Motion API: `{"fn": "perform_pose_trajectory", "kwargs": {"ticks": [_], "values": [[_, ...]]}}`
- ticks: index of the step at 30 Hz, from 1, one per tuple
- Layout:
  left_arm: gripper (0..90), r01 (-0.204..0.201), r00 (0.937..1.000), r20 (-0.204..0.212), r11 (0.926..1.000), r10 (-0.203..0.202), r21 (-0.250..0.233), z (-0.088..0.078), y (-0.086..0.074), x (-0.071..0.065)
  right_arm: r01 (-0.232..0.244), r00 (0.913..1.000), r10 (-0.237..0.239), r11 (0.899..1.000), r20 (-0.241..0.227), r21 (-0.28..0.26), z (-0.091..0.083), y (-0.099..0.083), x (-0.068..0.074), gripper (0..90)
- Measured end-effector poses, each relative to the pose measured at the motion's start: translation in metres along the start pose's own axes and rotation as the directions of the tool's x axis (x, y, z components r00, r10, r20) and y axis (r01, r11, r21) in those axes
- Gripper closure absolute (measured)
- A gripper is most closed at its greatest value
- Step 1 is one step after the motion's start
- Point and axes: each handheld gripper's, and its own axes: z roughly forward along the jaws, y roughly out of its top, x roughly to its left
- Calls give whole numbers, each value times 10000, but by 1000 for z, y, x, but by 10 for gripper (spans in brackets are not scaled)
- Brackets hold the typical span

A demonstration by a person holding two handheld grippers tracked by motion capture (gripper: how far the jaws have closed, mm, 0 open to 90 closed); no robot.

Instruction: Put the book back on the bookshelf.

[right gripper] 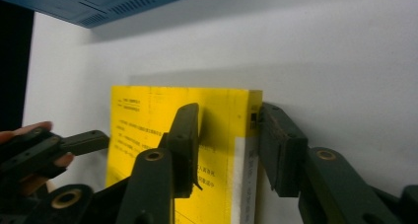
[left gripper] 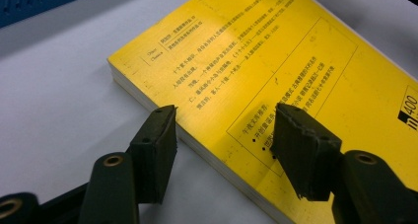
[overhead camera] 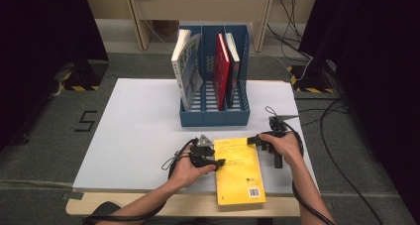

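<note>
Near the front edge of the white bench (overhead camera: 133, 136), at about six o'clock, a yellow book (overhead camera: 239, 170) lies flat, its near end hanging slightly past the bench edge. At nine o'clock of the book, the left gripper (overhead camera: 218, 161) sits part-open, one jaw over the cover and one beside the book's left edge; no grip shows. At two o'clock of the book, the right gripper (overhead camera: 258, 139) straddles the far right corner, one jaw on the cover, the other against the page edge; I cannot tell whether it presses. At twelve o'clock stands a blue file rack (overhead camera: 214, 117) with upright books (overhead camera: 221, 69), bare bench between. Open bench stretches toward nine o'clock.
</note>
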Motion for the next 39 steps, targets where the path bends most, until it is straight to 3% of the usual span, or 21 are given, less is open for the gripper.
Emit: {"fn": "perform_pose_trajectory", "kwargs": {"ticks": [5,7,9,18,26,35,39], "values": [[409,13,10000,13,10000,-13,-56,-1,0,1,260,9995,-262,9996,-157,-144,-6,1,5,657],[408,46,10000,52,10000,-45,-54,-2,0,2,71,9993,-79,9997,-362,-220,-8,1,7,663],[408,77,9999,75,9999,-77,-66,-2,0,2,211,9990,-220,9995,-380,-235,-8,1,7,663],[411,-24,10000,-3,9997,24,-255,0,-3,0,-203,9996,206,9997,-218,159,-5,0,1,650],[412,111,9999,27,9994,-110,-326,-1,-3,0,-463,9967,466,9989,-665,58,-9,-2,-1,663],[411,244,9996,115,9988,-239,-430,-2,-5,2,-377,9953,377,9993,-888,18,-11,-1,-2,689],[410,361,9992,194,9980,-351,-520,-3,-6,4,-304,9920,296,9995,-1227,-46,-15,0,0,709]]}}
